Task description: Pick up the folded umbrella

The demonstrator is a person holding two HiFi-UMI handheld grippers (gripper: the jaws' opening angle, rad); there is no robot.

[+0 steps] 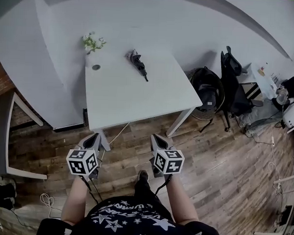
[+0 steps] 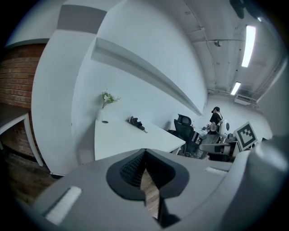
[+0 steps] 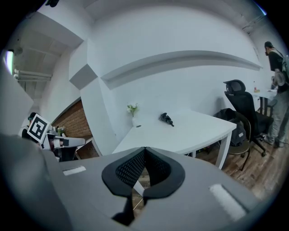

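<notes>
The folded umbrella (image 1: 137, 62) lies flat on the white table (image 1: 138, 102), on the far part of the top, close to the far edge. It is dark, and its thin end points toward the near right side of the table. Nothing touches it.

At the far left corner of the table stands a small vase with flowers (image 1: 93, 43). Just in front of the vase there is a small dark round spot (image 1: 96, 67) on the top; I cannot tell what it is. The umbrella is apart from both, with bare table top between them.

You hold both grippers in front of the near edge of the table, over the wooden floor (image 1: 218, 166) and not above the top. Your left gripper (image 1: 94, 136) is just in front of the near left corner. It is clenched: its two dark pads meet at the tips and nothing is between them. Your right gripper (image 1: 158, 138) is in front of the near edge, a little right of its middle. It is clenched too, and it is empty. Both point toward the table and are well apart from the umbrella.

To the right of the table stands a black office chair (image 1: 231, 79). In the left gripper view a person (image 2: 216, 118) stands beyond that chair.
</notes>
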